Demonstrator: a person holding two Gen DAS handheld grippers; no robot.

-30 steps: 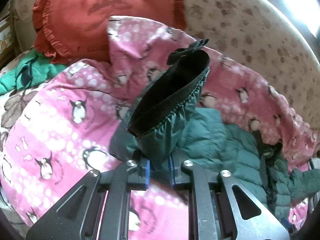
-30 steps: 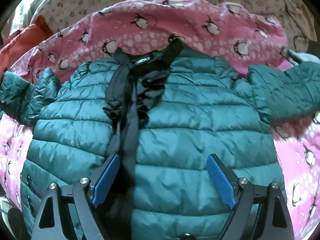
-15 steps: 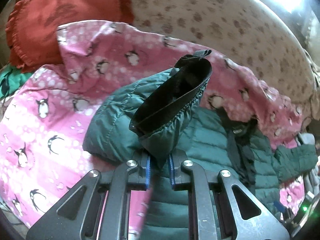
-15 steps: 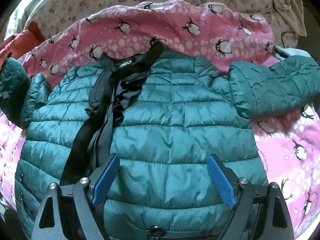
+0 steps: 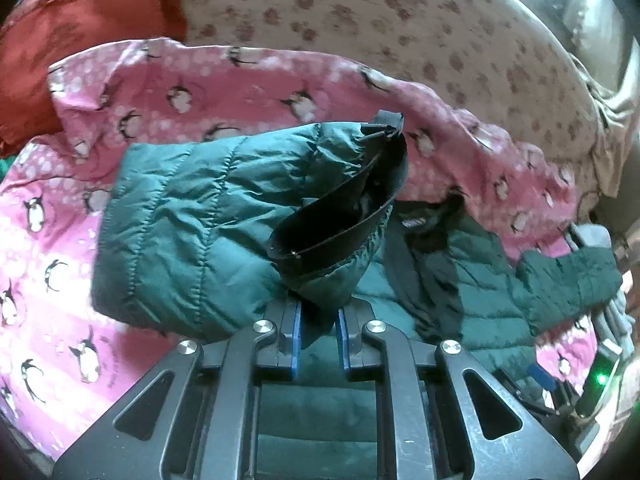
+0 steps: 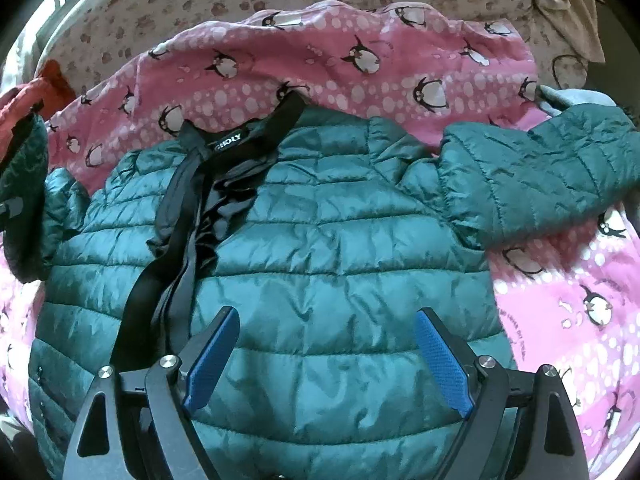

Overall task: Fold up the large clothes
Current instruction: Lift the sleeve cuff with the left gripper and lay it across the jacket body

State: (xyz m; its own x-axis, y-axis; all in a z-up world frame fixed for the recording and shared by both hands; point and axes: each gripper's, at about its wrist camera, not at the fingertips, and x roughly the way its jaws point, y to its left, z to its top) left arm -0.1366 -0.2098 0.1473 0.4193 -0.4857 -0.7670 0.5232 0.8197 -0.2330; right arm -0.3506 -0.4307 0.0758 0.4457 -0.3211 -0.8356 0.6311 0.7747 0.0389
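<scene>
A dark green quilted jacket (image 6: 328, 264) lies front up on a pink penguin blanket (image 6: 320, 68), black collar away from me and its right sleeve (image 6: 540, 176) spread out to the right. My left gripper (image 5: 319, 334) is shut on the cuff of the left sleeve (image 5: 340, 216) and holds it lifted over the jacket's left side; the sleeve (image 5: 192, 224) trails to the left. The lifted cuff also shows at the far left of the right wrist view (image 6: 24, 160). My right gripper (image 6: 326, 360) is open and empty, just above the jacket's lower front.
The blanket (image 5: 52, 248) covers a sofa with beige flower-print upholstery (image 5: 360, 20). A red ruffled cushion (image 5: 80, 28) lies at the back left. A grey cloth (image 6: 576, 98) lies beyond the right sleeve. A device with a green light (image 5: 600, 380) sits at the right edge.
My left gripper has carried the sleeve cuff rightward, toward the jacket body, so more of the sleeve and body are in its view. My right gripper has drawn back slightly, still open.
</scene>
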